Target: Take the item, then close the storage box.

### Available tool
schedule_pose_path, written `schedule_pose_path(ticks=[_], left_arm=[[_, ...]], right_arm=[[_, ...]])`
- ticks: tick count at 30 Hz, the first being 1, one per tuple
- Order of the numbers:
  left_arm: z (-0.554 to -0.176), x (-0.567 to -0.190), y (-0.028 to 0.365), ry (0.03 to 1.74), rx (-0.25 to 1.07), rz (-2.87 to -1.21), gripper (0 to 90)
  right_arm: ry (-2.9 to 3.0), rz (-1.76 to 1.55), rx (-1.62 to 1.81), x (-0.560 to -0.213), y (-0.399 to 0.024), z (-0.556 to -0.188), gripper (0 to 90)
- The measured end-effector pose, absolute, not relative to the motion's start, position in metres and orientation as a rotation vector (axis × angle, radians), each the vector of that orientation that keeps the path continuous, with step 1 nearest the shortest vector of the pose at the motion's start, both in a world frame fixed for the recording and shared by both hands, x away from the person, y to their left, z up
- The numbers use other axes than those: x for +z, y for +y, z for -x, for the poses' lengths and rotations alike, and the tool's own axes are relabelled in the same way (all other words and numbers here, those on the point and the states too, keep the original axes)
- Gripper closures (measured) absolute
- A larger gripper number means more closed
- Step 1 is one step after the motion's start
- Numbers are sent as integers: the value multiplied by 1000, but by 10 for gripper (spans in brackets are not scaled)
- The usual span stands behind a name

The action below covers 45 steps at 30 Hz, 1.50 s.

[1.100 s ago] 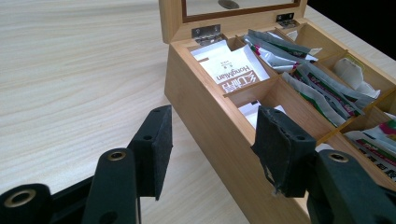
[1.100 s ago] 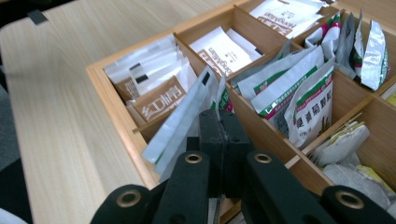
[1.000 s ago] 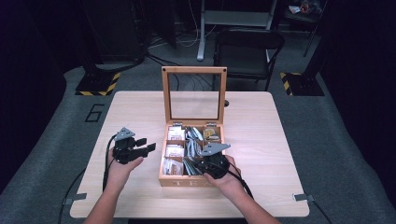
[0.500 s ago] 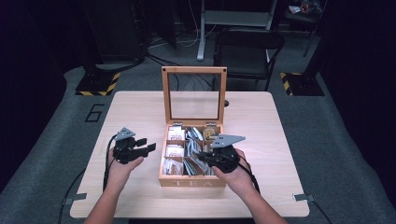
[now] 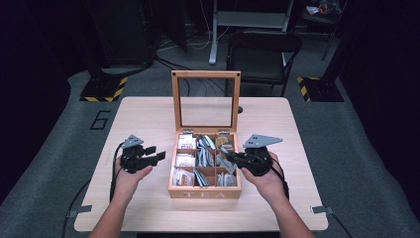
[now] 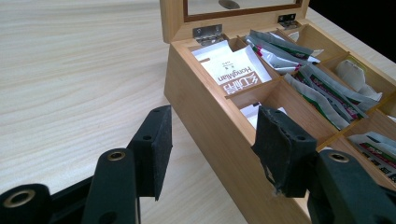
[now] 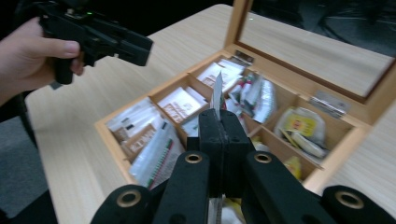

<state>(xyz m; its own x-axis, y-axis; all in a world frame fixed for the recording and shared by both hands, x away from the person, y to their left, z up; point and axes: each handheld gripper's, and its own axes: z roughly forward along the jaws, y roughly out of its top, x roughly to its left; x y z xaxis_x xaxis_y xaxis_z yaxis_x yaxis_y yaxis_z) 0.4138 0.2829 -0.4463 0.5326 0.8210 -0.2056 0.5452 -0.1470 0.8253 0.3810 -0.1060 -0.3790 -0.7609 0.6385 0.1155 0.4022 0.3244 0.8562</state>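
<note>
A wooden tea box [image 5: 204,191] stands open mid-table, its glass lid [image 5: 205,99] upright and its compartments full of tea sachets. My right gripper [image 5: 229,157] hovers over the box's right side, shut on a thin white sachet [image 7: 217,95] that sticks up edge-on from between its pads [image 7: 219,119]. My left gripper [image 5: 156,153] is held just left of the box, pointing at it. Its jaws [image 6: 212,140] stand open with nothing between the pads, and the box's left wall [image 6: 205,116] lies right ahead of them. From the right gripper view, the left gripper [image 7: 135,46] shows at upper left in a hand.
The light wooden table [image 5: 148,114] has bare room left, right and behind the box. A black chair [image 5: 262,49] stands beyond the far edge. Both forearms come in from the near edge, with cables trailing from the grippers.
My right gripper has risen and drifted right above the box, carrying the sachet up out of the compartments. The left gripper has stayed where it was.
</note>
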Motion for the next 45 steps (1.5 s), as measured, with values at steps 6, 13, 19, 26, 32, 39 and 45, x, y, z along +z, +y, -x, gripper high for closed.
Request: schedule_pose_path(ticks=[6, 13, 19, 26, 32, 39, 45], left_arm=[[-416, -445, 284, 1124, 366, -1821, 464], [-421, -448, 280, 1113, 344, -1833, 463], [-421, -447, 279, 1102, 346, -1833, 463], [-421, -447, 283, 1113, 349, -1834, 461], [-419, -446, 286, 1121, 354, -1820, 458], [-420, -446, 286, 1125, 355, -1817, 458], [-420, -446, 286, 1124, 358, -1824, 458]], right_arm=[[2301, -1002, 1392, -375, -127, -384, 899], [2238, -1072, 1374, -371, -148, -385, 899], [2193, -1132, 1343, -375, -167, -390, 899], [2168, -1194, 1319, -385, -178, -397, 899], [2165, -1226, 1269, -398, -181, -404, 899], [2150, -1248, 1186, -417, -183, -411, 898], [2134, -1298, 1130, -435, -189, -417, 898]])
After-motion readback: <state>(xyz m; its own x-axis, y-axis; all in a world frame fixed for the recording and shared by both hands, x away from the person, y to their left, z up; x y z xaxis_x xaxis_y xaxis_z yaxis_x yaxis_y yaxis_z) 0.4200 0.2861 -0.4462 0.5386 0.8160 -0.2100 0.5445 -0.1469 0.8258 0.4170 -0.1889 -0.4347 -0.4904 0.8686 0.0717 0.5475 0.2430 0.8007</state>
